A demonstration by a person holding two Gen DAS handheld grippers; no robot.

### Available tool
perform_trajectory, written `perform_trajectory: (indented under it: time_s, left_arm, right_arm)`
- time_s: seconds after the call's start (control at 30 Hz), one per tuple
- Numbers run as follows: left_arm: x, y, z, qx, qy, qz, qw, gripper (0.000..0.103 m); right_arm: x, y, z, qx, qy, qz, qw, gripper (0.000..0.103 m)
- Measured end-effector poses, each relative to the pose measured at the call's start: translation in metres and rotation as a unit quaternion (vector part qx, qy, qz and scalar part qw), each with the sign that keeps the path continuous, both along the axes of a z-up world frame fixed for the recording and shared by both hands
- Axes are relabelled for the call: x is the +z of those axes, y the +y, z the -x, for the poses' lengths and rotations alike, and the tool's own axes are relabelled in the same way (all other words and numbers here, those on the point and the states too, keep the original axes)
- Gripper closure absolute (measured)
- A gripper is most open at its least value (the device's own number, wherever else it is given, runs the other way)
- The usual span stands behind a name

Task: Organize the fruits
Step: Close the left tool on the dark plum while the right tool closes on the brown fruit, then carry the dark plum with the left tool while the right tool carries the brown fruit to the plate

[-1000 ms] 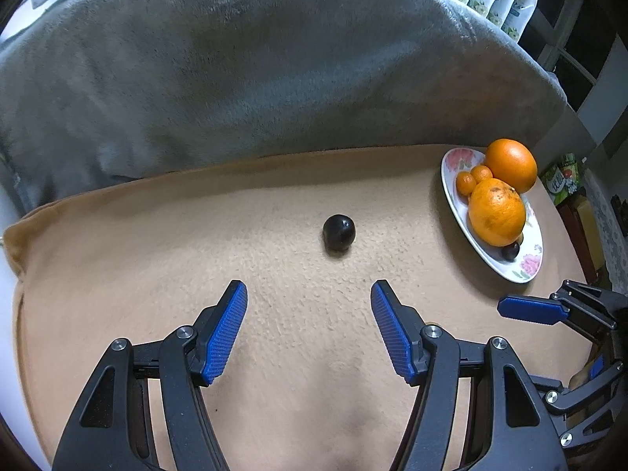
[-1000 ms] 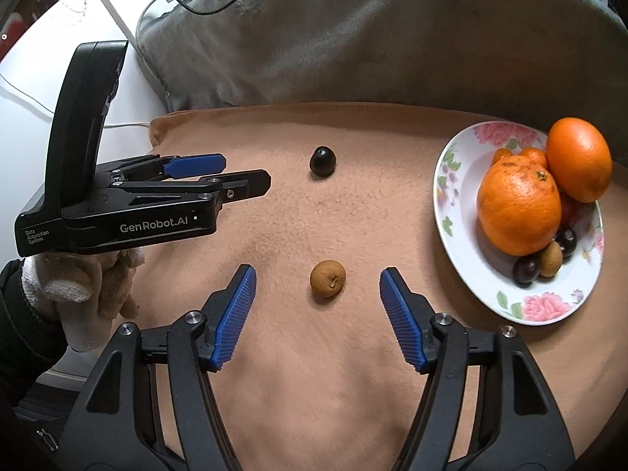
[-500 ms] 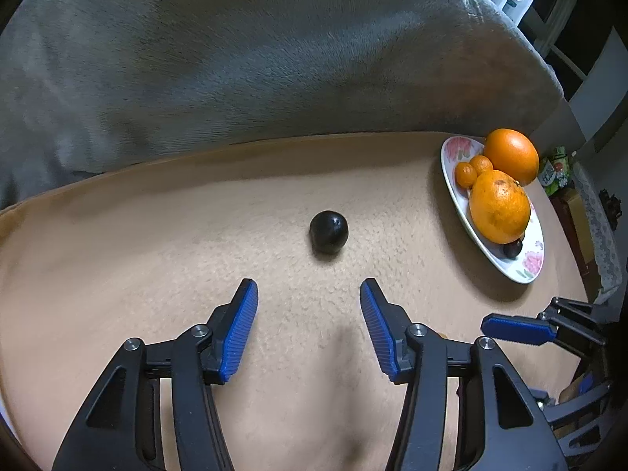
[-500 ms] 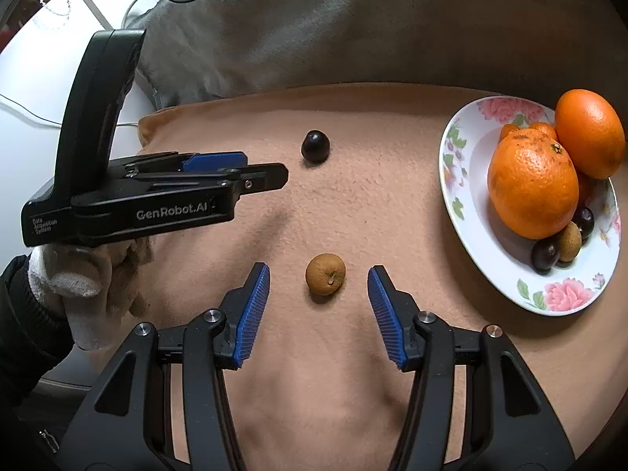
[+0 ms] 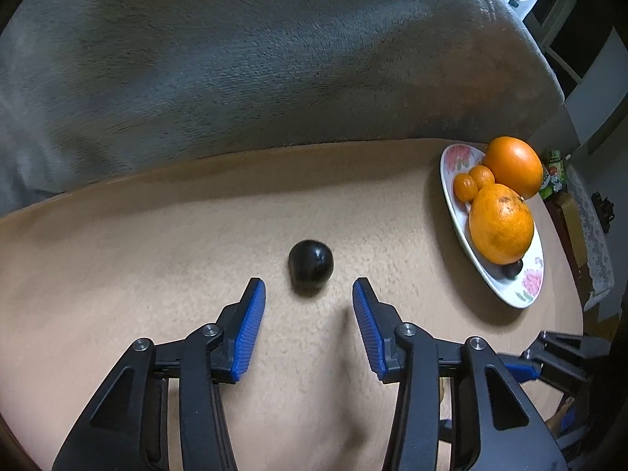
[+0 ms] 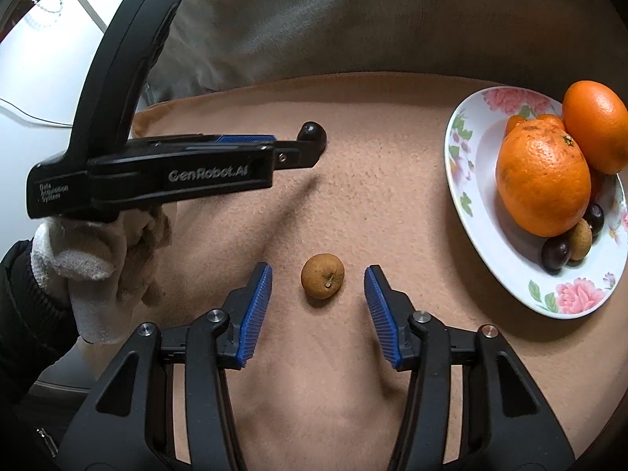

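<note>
- Across the back of both views, a grey blanket [image 5: 274, 59] lies bunched behind a tan fleece cloth [image 5: 117, 274] that covers the surface.
- At the cloth's right edge sits a floral plate [image 6: 471, 204] bearing two big oranges [image 6: 543, 180], small orange fruits and a few dark and brown ones, partly hidden.
- The left gripper [image 5: 309, 300], held by a white-gloved hand [image 6: 102, 259], has just been closing; its jaws stand apart with the dark fruit [image 5: 311, 265] just beyond the tips, seemingly untouched.
- The right gripper [image 6: 318, 282] has likewise been closing; its blue pads [image 6: 255, 314] flank the small brown fruit [image 6: 322, 281] without touching it.
- Both loose fruits rest on the cloth, well apart from the plate.
</note>
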State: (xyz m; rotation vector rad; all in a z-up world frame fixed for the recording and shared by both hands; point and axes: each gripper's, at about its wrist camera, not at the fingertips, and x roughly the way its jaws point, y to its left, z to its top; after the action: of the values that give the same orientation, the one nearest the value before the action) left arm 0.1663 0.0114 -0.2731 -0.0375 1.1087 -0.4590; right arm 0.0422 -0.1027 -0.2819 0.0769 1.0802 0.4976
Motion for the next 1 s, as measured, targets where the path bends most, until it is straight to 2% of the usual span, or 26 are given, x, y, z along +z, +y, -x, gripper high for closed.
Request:
perform_trajectory:
  time_s: [0.23, 0.43, 0.67, 0.73, 0.8, 0.9, 1.0]
  left_arm:
    - [-0.005, 0.000, -0.008, 0.003, 0.007, 0.009, 0.9999, 0.062]
    - [-0.003, 0.002, -0.009, 0.003, 0.005, 0.008, 0.9999, 0.071]
    - [-0.004, 0.005, -0.008, 0.004, 0.005, 0.009, 0.9999, 0.072]
    - [-0.003, 0.008, -0.007, 0.004, 0.004, 0.008, 1.0000, 0.079]
    - [-0.003, 0.008, -0.007, 0.004, 0.004, 0.009, 0.9999, 0.081]
    - [-0.003, 0.007, -0.007, 0.002, 0.001, 0.008, 1.0000, 0.082]
    - [-0.003, 0.004, -0.007, 0.001, -0.002, 0.005, 1.0000, 0.082]
  right_arm:
    - [-0.005, 0.001, -0.005, -0.002, 0.007, -0.001, 1.000, 0.056]
    - [-0.010, 0.007, -0.017, 0.007, 0.011, 0.005, 1.000, 0.061]
    - [-0.014, 0.013, -0.017, 0.014, 0.017, 0.015, 1.000, 0.062]
    - [-0.016, 0.016, -0.019, 0.018, 0.020, 0.016, 1.000, 0.069]
    - [-0.018, 0.017, -0.021, 0.020, 0.022, 0.017, 0.999, 0.070]
    - [-0.020, 0.017, -0.022, 0.023, 0.023, 0.019, 0.999, 0.075]
    - [-0.020, 0.018, -0.023, 0.026, 0.021, 0.020, 0.999, 0.075]
